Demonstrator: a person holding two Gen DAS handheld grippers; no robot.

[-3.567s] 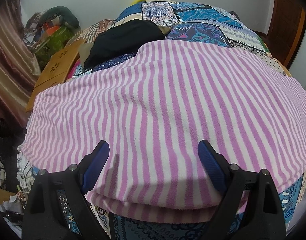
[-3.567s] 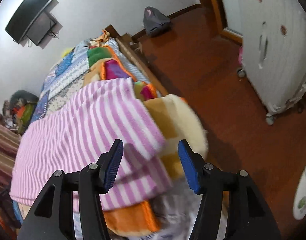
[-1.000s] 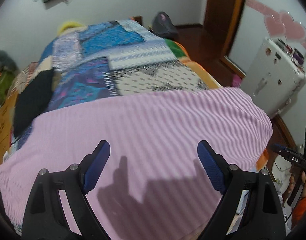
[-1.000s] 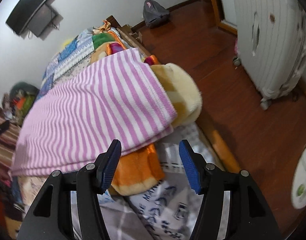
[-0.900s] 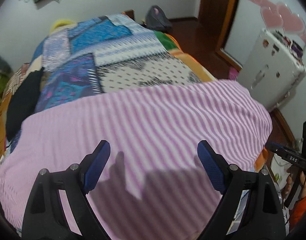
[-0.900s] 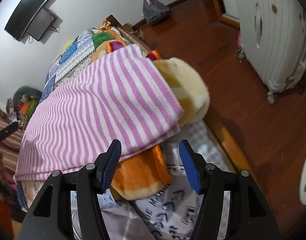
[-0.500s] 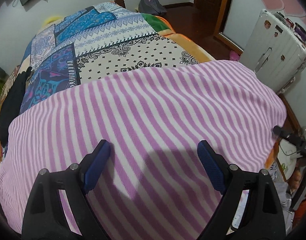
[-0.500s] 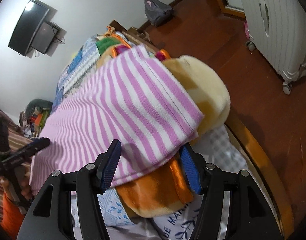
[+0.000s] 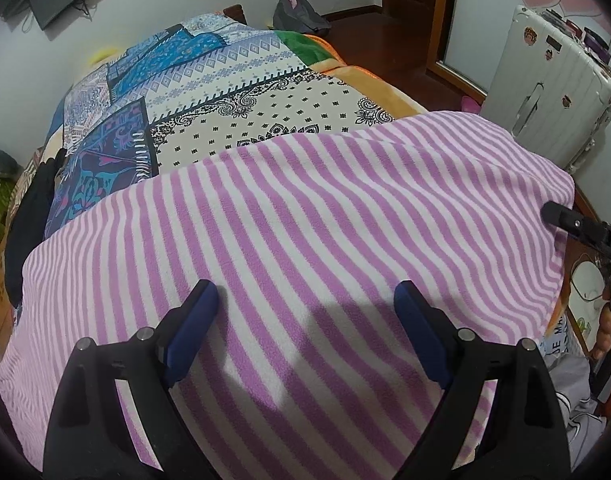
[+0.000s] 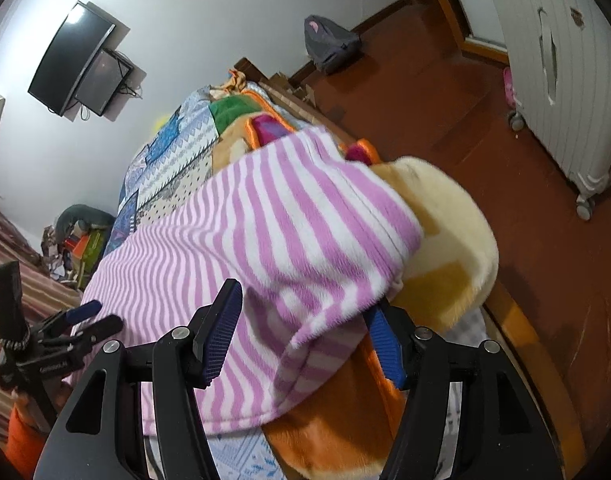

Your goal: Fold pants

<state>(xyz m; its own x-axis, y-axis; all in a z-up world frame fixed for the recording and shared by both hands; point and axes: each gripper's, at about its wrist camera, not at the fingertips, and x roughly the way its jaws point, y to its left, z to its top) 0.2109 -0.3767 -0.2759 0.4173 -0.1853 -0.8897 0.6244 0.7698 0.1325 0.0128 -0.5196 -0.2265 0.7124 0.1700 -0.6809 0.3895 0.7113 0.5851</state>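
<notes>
Hovering wide open, left gripper [image 9: 305, 300], 2 blue-padded fingers [image 9: 195, 326] spread over the pink-and-white striped fleece pants [image 9: 305, 208], nothing pinched between them; whether the tips touch the fleece cannot be told. Lying folded and flat across the near end of the bed, those striped pants, stripes running toward the camera, a shadow of the tool falling on the fabric between the fingers. Straddling the right-hand corner of the same garment, right gripper [image 10: 301, 334], jaws about half open: left pad above the fleece, right pad partly hidden under the hanging corner, fabric between the 2 pads, a firm pinch not visible. Beneath that corner, an orange-and-cream plush blanket [image 10: 445, 240] bulging off the bed edge. Farther out, a patchwork quilt in blue, white and green prints [image 9: 233, 92] covering the rest of the bed, a black garment [image 9: 29, 216] at its left side. Beyond the bed, reddish wooden floor [image 10: 485, 128], a white hard-shell suitcase on wheels [image 9: 545, 92] at the right, a grey backpack [image 10: 329, 46] by the wall, 2 dark screens mounted on the white wall [image 10: 81, 62].
</notes>
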